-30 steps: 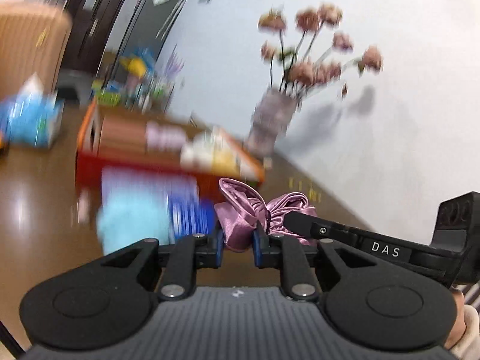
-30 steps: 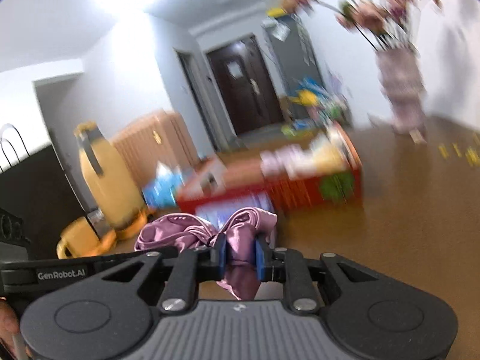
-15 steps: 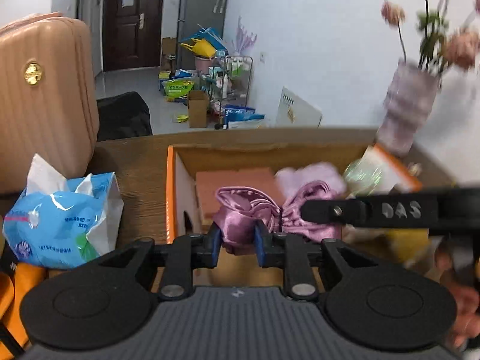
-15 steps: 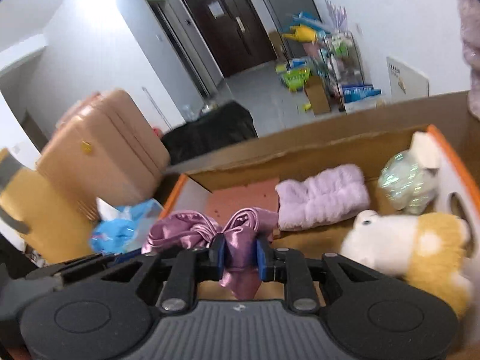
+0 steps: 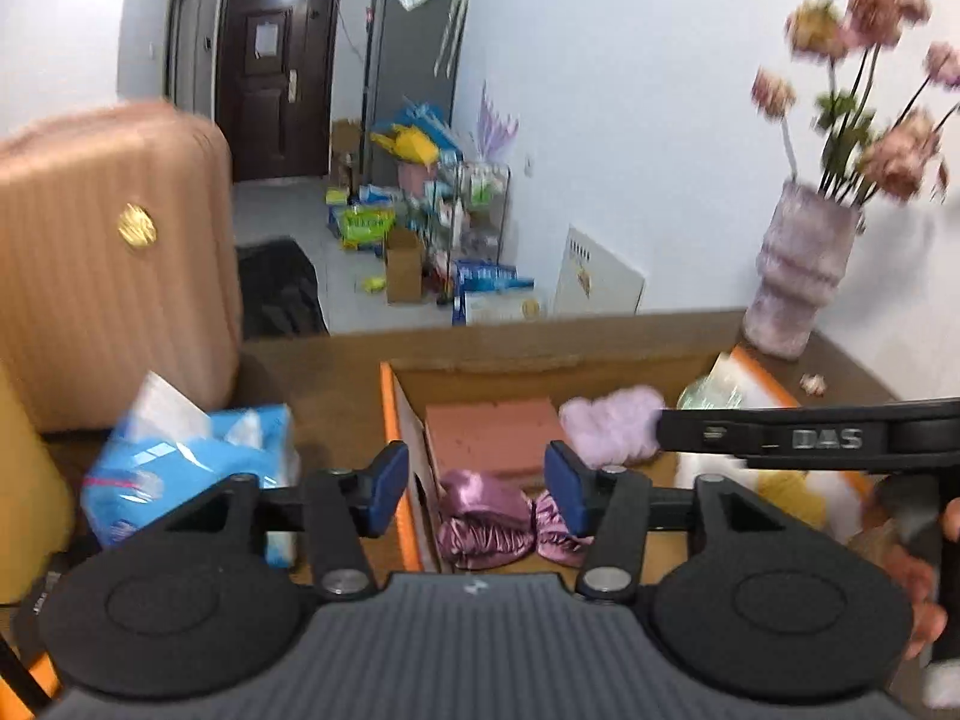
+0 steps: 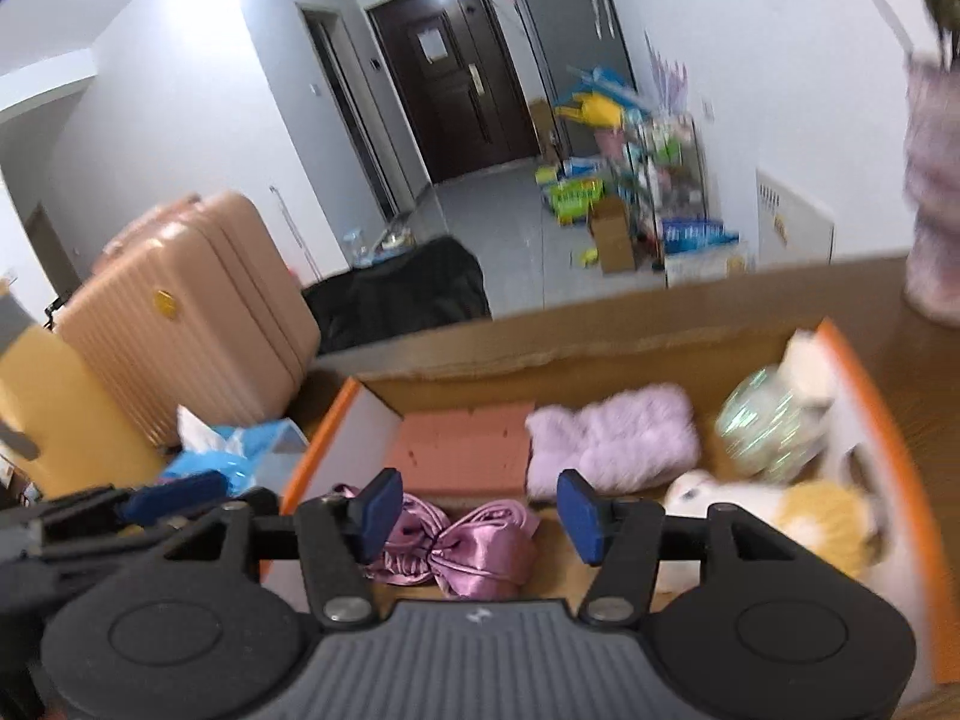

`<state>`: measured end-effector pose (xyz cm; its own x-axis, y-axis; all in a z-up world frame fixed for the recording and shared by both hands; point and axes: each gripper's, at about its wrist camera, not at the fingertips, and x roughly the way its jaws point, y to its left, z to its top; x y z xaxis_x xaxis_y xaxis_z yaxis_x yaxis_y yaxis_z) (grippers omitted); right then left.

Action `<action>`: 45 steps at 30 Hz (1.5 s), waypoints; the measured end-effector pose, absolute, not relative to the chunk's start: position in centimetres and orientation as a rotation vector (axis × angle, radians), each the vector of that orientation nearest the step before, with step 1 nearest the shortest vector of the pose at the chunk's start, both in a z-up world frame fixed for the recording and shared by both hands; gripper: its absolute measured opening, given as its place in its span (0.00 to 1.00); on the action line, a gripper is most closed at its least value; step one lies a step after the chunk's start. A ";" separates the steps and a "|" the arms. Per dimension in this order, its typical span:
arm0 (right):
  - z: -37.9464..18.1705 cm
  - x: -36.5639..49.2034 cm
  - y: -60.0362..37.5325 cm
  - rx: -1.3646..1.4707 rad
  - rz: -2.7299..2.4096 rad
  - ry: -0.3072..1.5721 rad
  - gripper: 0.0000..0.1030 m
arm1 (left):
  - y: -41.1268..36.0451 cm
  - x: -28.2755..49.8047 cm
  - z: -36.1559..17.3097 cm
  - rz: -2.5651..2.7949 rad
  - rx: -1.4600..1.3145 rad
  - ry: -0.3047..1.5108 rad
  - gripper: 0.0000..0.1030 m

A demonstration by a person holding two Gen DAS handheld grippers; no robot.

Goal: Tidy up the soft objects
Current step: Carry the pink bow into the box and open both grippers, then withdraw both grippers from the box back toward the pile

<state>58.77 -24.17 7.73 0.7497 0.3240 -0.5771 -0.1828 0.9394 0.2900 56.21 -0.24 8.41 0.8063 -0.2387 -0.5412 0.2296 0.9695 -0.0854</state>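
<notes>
The satin bow [image 6: 456, 546] lies on the box [image 6: 318, 450] floor at its near-left corner, in front of the sponge [image 6: 462, 444]. Both grippers, left [image 5: 474, 489] and right [image 6: 480, 507], have just been opening; their fingers stand wide above the bow, clear of it, nothing gripped.

Both jaws have just been opened, nothing gripped between them. The left gripper [image 5: 474, 489] and right gripper [image 6: 480, 510] are angled downward, side by side.
</notes>
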 end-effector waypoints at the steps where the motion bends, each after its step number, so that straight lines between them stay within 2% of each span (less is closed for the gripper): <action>1: 8.8 57.6 -24.8 0.202 0.270 0.646 0.60 | 0.3 55.1 9.4 -0.239 -0.016 0.560 0.59; 4: 11.9 53.5 -26.4 0.135 0.253 0.582 0.71 | 1.5 51.0 12.0 -0.202 0.007 0.501 0.78; 8: 15.5 46.9 -28.5 0.020 0.232 0.479 0.81 | 3.1 44.6 14.6 -0.190 0.015 0.447 0.92; 10: 16.2 45.2 -29.0 0.006 0.222 0.449 0.85 | 3.7 41.7 15.7 -0.196 0.022 0.412 0.96; 18: 20.0 36.2 -30.9 0.059 0.219 0.333 0.85 | 3.5 34.0 18.7 -0.182 0.071 0.332 0.97; 25: 19.6 32.4 -30.6 0.063 0.229 0.308 0.87 | 3.9 28.7 18.4 -0.165 0.058 0.303 0.98; 32: 11.8 20.7 -29.7 0.068 0.246 0.254 0.92 | 6.0 17.2 12.1 -0.214 -0.067 0.220 1.00; 37: 6.1 13.8 -28.8 0.056 0.316 0.282 0.93 | 7.7 12.0 6.7 -0.318 -0.173 0.322 1.00; 40: 4.4 12.6 -28.4 0.052 0.334 0.355 0.93 | 7.6 11.1 5.6 -0.314 -0.127 0.346 1.00; 45: 4.2 12.8 -27.6 0.035 0.293 0.347 0.93 | 7.7 12.3 5.5 -0.305 -0.136 0.359 1.00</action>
